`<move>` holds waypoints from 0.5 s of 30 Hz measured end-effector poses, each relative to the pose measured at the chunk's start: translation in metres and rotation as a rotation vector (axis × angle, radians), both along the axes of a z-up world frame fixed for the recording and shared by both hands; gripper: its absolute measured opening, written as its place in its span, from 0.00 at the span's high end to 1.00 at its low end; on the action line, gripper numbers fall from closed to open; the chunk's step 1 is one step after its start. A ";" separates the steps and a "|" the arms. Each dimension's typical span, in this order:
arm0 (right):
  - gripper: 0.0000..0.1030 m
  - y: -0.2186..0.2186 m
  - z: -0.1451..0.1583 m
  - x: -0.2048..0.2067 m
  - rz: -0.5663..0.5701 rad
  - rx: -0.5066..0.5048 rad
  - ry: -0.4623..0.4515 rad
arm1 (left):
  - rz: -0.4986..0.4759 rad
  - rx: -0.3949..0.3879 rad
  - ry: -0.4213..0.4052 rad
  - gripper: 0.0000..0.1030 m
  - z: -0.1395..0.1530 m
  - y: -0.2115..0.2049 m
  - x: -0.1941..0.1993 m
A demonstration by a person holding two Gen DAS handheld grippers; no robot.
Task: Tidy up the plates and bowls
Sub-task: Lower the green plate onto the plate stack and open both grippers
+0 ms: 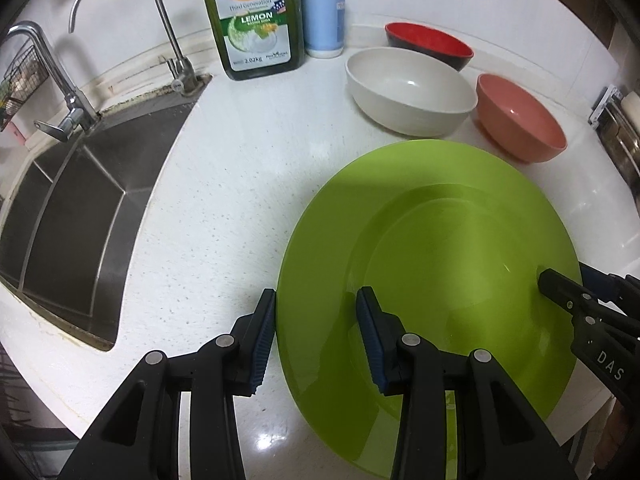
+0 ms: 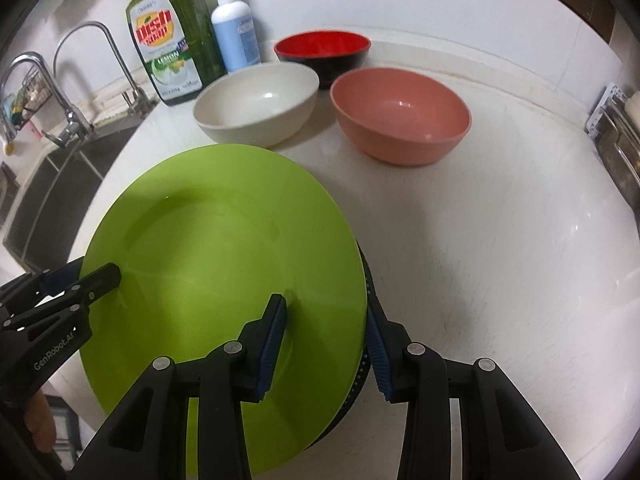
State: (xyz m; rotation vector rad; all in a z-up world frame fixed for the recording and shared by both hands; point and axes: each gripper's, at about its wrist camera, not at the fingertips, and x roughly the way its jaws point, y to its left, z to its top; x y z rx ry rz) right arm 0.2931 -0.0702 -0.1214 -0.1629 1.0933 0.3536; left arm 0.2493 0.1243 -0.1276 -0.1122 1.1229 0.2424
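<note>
A large green plate (image 1: 432,240) lies on the white counter, also in the right wrist view (image 2: 224,232), on top of a dark plate whose rim (image 2: 362,364) shows at its right edge. My left gripper (image 1: 316,336) straddles the green plate's left rim, jaws apart. My right gripper (image 2: 326,348) straddles the right rim, jaws apart. Behind the plate stand a white bowl (image 1: 408,92), a pink bowl (image 1: 520,120) and a red-and-black bowl (image 1: 428,44).
A steel sink (image 1: 76,216) with two taps (image 1: 168,28) lies left. A green dish soap bottle (image 1: 256,20) and a blue pump bottle (image 1: 323,12) stand at the back wall. A metal rack (image 2: 616,144) is at the right edge.
</note>
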 end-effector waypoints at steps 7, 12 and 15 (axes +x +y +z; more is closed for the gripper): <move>0.61 0.001 -0.011 0.005 0.004 -0.027 0.016 | 0.001 -0.001 0.025 0.61 -0.007 0.000 0.003; 0.60 0.005 -0.012 0.006 0.022 -0.054 0.005 | -0.006 0.008 0.027 0.61 -0.007 -0.001 0.004; 0.58 0.009 -0.013 0.005 0.039 -0.081 -0.004 | -0.007 0.007 0.026 0.61 -0.007 -0.002 0.004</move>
